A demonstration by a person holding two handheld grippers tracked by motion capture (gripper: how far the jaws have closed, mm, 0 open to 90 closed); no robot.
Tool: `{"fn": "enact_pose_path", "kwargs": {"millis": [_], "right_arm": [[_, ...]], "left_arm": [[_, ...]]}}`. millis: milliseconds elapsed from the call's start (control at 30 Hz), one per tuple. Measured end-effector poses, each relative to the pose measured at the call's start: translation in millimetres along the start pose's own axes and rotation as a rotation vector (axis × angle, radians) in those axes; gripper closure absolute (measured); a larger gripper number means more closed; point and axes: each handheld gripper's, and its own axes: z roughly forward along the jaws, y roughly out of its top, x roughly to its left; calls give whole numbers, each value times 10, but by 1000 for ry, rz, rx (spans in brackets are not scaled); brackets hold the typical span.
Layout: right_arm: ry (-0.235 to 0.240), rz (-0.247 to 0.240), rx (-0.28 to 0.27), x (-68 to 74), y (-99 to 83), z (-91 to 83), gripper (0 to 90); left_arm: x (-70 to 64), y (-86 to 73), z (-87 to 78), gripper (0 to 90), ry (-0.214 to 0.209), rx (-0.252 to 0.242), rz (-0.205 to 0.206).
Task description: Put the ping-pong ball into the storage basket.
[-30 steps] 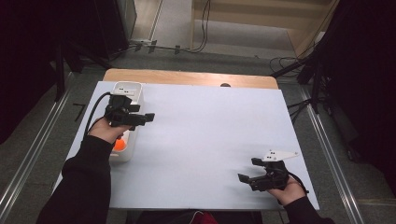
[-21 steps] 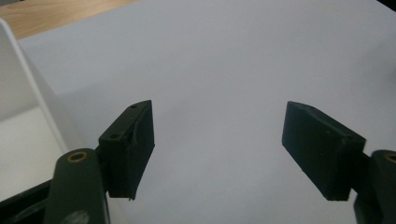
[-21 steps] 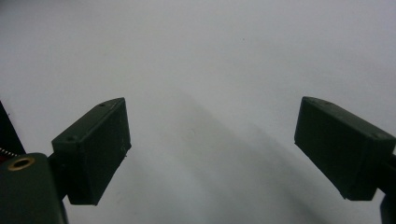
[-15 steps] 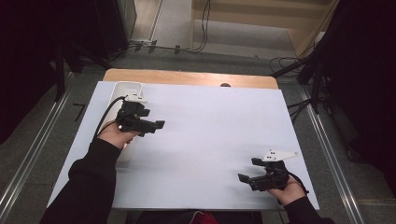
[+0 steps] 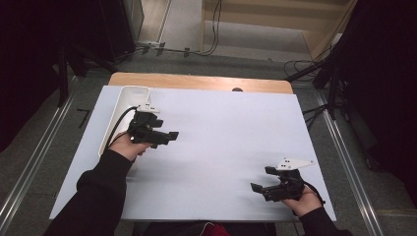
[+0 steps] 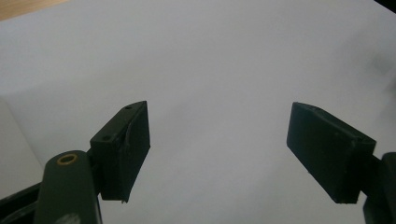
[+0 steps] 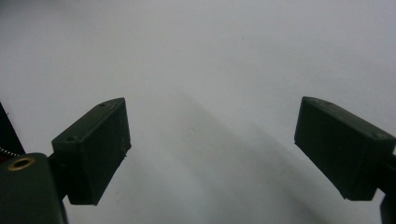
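Note:
My left gripper point(image 5: 166, 135) hovers over the white table sheet point(image 5: 221, 132) at the left, just right of a long white tray point(image 5: 129, 95). In the left gripper view its jaws point(image 6: 217, 149) stand wide apart with only bare white sheet between them. My right gripper point(image 5: 261, 180) rests low near the front right corner, pointing left. The right gripper view also has the jaws point(image 7: 212, 149) spread wide and empty over the sheet.
The white tray lies along the sheet's left edge, partly behind my left hand and cable. A wooden table edge point(image 5: 196, 81) runs along the back. Dark stands and cables point(image 5: 314, 69) sit on the floor beyond the table.
My left gripper has moved right and forward, away from the tray, over the sheet. My left arm now covers the orange thing seen by the tray. The right gripper has stayed put.

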Motion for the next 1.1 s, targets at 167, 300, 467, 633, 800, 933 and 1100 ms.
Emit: {"fn": "enact_pose_path", "kwargs": {"millis": [167, 300, 467, 633, 800, 933, 1100], "right_arm": [[0, 0, 0, 1, 0, 0, 93], [0, 1, -2, 2, -1, 0, 93], [-3, 1, -3, 2, -1, 2, 93], [-2, 1, -4, 3, -2, 1, 93], [-1, 3, -4, 2, -2, -1, 93], [-5, 2, -4, 2, -2, 3, 93], [-6, 2, -4, 1, -2, 4, 93]], "left_arm": [[-62, -22, 5, 218, -9, -8, 13], [-106, -49, 6, 217, -10, -7, 27], [-151, -73, 0, 217, -47, -11, 31], [-197, -109, 6, 217, -49, -5, 50], [-230, -156, 14, 217, -62, -2, 51], [-252, -198, 27, 217, -68, 8, 71], [-279, -250, 36, 217, -74, 0, 92]]}}
